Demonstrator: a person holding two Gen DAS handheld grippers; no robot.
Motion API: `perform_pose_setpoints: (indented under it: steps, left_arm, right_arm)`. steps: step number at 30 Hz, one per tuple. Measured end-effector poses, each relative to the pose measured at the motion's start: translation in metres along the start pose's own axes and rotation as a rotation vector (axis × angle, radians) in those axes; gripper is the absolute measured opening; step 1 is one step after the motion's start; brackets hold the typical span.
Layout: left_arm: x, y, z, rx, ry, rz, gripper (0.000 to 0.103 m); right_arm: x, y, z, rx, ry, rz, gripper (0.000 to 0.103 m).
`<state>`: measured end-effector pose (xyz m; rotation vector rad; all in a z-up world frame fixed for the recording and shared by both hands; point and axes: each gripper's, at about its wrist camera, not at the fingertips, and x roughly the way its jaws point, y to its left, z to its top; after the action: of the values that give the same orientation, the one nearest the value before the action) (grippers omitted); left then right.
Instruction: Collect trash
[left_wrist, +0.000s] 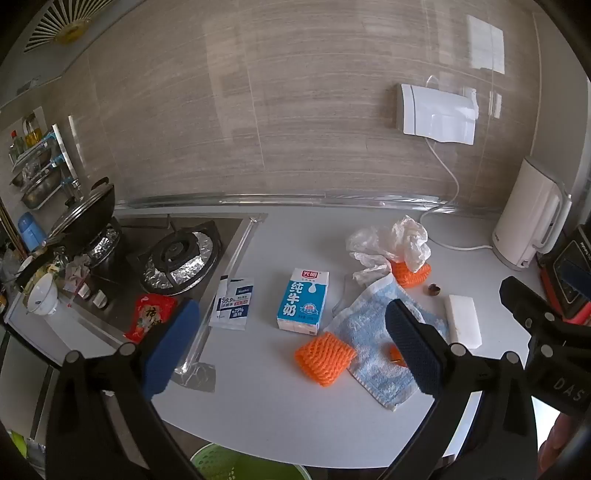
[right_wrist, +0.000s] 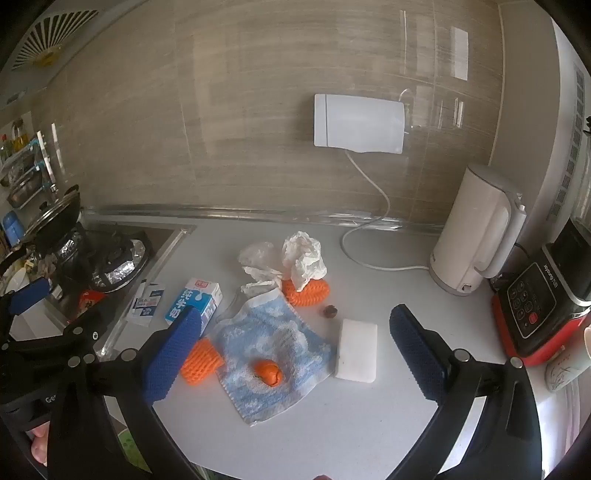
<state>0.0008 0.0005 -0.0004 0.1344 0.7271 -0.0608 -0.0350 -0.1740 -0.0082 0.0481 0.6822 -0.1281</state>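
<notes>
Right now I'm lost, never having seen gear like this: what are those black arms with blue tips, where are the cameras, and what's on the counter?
Those are hand-held tongs, one per hand, each with a camera looking along its blue pads. One picture is from the left tongs, the other from the right tongs. Both are open and hold nothing. On the white counter lie a milk carton, two orange foam nets, a blue towel with orange peel on it, crumpled tissue and a white sponge.
</notes>
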Motion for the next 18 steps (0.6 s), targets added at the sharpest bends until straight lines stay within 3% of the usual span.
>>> perform_pose_setpoints:
  steps: [18]
  left_arm:
    - [0.0005, 0.0015, -0.0007, 0.000, 0.005, -0.001, 0.097]
  right_arm:
    - [0.0006, 0.0018, 0.0003, -0.002, 0.002, -0.002, 0.101]
